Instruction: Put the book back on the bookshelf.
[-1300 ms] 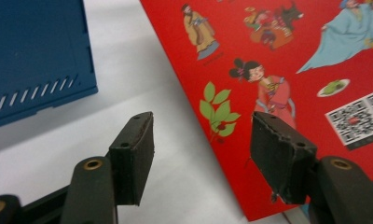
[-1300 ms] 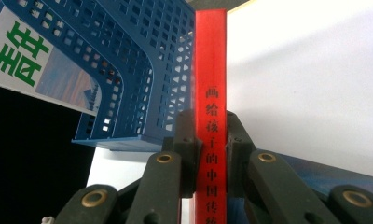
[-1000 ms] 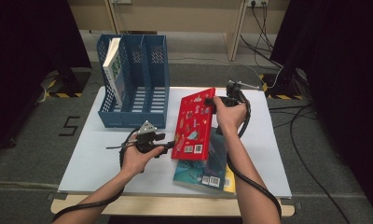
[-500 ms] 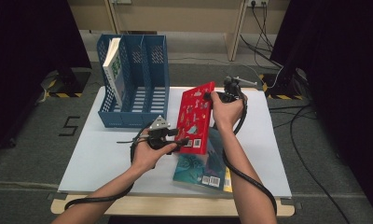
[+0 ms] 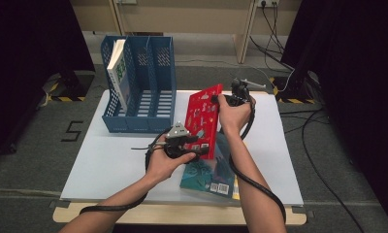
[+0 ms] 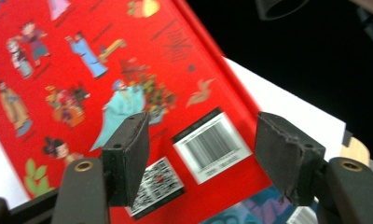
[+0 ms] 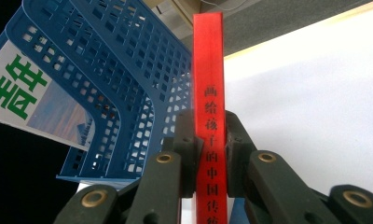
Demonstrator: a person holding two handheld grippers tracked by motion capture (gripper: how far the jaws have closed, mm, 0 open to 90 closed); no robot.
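Clamping the red book's [image 7: 209, 93] spine, right fingers [image 7: 194, 154] grip; left fingers [image 6: 128, 154], just opening, flank its cover.

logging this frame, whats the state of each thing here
red book: lifted, tilted, spine clamped
right gripper: shut on the red book's spine
left gripper: jaws just been opening, nothing between them
teal book: flat on table
blue file rack: upright, white book in left slot
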